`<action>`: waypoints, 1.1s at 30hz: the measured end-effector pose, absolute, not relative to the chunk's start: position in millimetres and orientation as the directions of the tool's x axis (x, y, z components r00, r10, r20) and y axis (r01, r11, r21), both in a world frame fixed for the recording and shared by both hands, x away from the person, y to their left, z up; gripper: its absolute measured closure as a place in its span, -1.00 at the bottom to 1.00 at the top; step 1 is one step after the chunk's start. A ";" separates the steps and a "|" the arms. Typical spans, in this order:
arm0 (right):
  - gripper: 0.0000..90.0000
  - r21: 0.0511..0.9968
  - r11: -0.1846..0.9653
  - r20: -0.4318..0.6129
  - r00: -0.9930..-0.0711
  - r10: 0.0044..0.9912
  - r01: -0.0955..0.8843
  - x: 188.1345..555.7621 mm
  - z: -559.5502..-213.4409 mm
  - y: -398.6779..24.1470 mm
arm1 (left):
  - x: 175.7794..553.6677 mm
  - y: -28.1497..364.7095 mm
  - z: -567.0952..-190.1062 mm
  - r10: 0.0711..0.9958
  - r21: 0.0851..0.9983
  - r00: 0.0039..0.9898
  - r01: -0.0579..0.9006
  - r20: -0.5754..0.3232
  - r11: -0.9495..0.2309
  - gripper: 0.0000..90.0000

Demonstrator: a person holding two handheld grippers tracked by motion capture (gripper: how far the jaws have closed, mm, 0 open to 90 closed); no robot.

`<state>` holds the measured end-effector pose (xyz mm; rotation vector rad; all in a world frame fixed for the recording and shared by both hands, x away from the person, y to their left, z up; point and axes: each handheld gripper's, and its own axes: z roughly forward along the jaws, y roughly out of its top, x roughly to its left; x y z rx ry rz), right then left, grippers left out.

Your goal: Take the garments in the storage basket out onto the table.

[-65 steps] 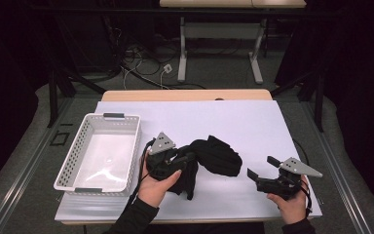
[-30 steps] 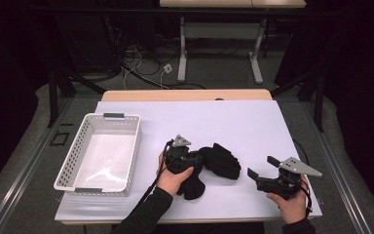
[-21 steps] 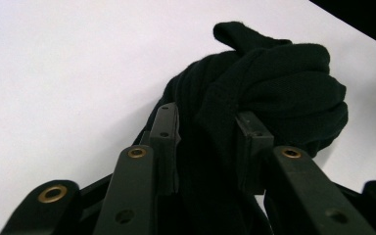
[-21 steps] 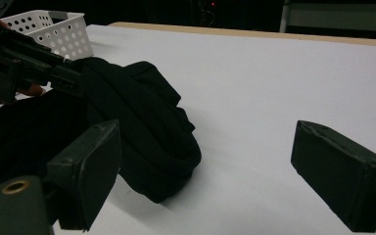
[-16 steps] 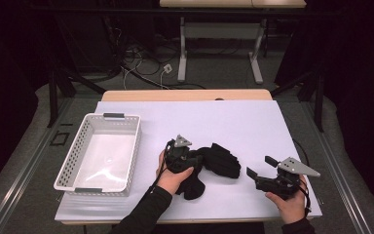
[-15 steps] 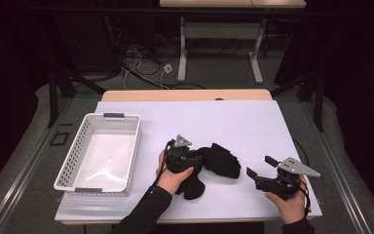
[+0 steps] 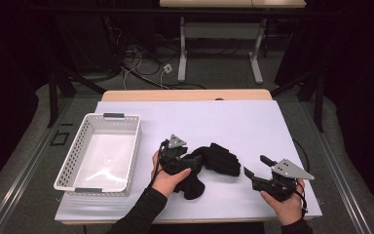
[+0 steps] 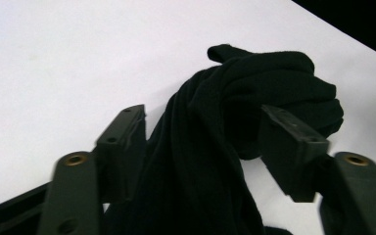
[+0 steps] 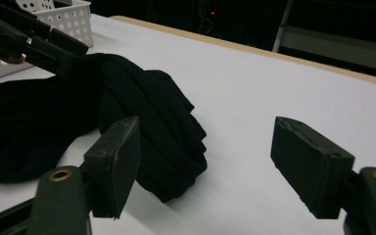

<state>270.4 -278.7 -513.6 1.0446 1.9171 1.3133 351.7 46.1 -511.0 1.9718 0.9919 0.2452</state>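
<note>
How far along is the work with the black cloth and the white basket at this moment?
Done: little. The black cloth lies bunched on the white sheet, outside the white basket. In hand: the left gripper has just been opening, cloth draped between its jaws, pads seemingly no longer pinching. The right gripper, jaws just closing, holds nothing beside the bundle. Left: regrasping the cloth and probably moving it into the basket.

A white-topped table carries a white perforated basket at its left and a crumpled black cloth near the middle.
</note>
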 end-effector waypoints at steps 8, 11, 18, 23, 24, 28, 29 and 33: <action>-0.18 0.936 0.241 -0.055 -0.567 0.822 0.258 269.6 -511.7 -266.6 | 340.6 50.4 -507.3 0.717 0.801 0.669 0.531 -0.196 -0.277 -0.40; -0.17 0.933 0.232 -0.026 -0.591 0.806 0.276 269.2 -511.3 -260.7 | 333.9 52.6 -504.4 0.705 0.808 0.685 0.514 -0.184 -0.288 -0.51; -0.13 0.927 0.230 -0.003 -0.608 0.794 0.297 269.6 -510.7 -252.2 | 323.9 60.3 -501.0 0.695 0.813 0.689 0.517 -0.208 -0.269 -0.60; -0.13 0.927 0.221 0.015 -0.618 0.786 0.304 269.5 -505.0 -242.8 | 317.9 68.9 -499.2 0.693 0.814 0.685 0.522 -0.223 -0.254 -0.68; -0.13 0.925 0.225 0.015 -0.623 0.782 0.305 269.2 -503.3 -240.9 | 316.7 71.0 -498.8 0.694 0.815 0.683 0.523 -0.226 -0.249 -0.72; -0.11 0.923 0.232 0.018 -0.637 0.771 0.306 269.1 -499.4 -230.5 | 311.2 80.1 -497.0 0.696 0.822 0.674 0.527 -0.250 -0.215 -0.77; -0.11 0.922 0.236 0.017 -0.641 0.768 0.307 269.5 -499.0 -227.9 | 309.8 82.4 -496.9 0.696 0.824 0.672 0.527 -0.253 -0.208 -0.79; -0.10 0.917 0.258 0.005 -0.654 0.756 0.305 272.2 -499.2 -216.0 | 304.6 90.0 -498.3 0.708 0.826 0.656 0.532 -0.262 -0.188 -0.80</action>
